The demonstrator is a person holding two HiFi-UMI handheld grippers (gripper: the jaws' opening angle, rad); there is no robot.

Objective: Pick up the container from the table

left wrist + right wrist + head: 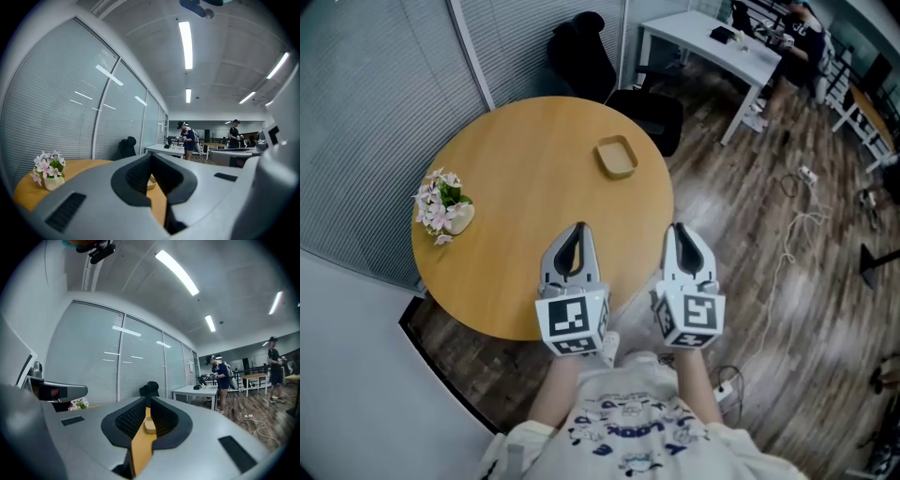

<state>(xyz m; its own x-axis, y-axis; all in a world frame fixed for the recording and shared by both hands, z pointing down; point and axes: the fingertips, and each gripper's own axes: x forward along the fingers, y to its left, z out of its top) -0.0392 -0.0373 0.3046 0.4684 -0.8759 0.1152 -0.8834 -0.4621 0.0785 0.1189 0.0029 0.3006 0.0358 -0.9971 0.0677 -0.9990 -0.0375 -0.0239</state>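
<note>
The left claw point(578, 228) and the right claw point(679, 228) are both clenched with nothing between the tips, side by side at the near rim of the round table point(525, 178), and the shallow tan container point(616, 157) lies on the table well ahead of them, untouched
</note>
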